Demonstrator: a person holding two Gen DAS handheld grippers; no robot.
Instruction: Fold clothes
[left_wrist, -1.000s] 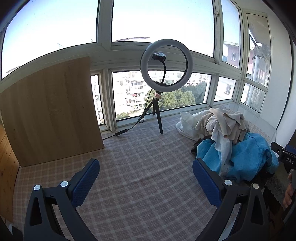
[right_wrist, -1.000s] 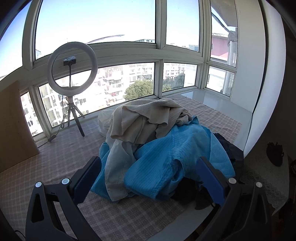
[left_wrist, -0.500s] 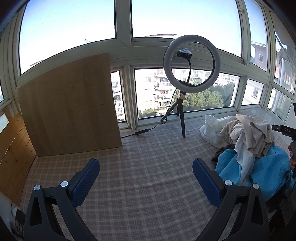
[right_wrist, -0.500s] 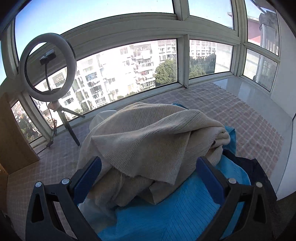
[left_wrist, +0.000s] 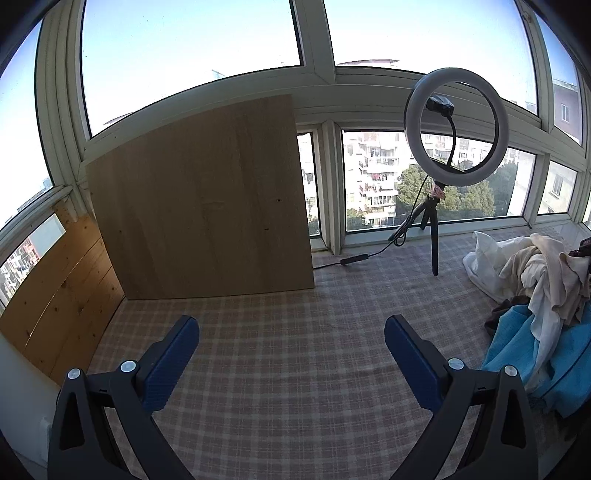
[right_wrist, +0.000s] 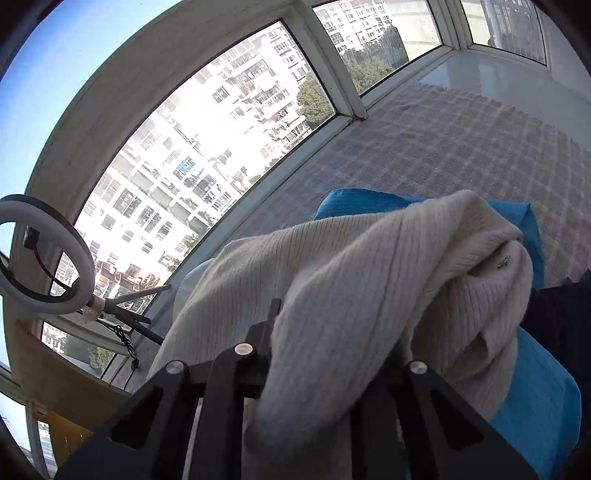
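Ribbed cream knit, the sweater (right_wrist: 369, 295) tops the clothes pile (left_wrist: 535, 295) at the right of the checked mat (left_wrist: 295, 350), and my right claw (right_wrist: 325, 350) is pinched on 1 fold of it. It looks soft, light and floppy; I judge a shoulder seam the better hold. I count at least 4 garments, including 1 blue one (right_wrist: 535, 406). My left claw (left_wrist: 291, 354) hangs wide, holding nothing, over bare mat.

Bright daylight via windows (left_wrist: 376, 177) | buildings blown out, right view | fisheye-bent edges | sharp focus
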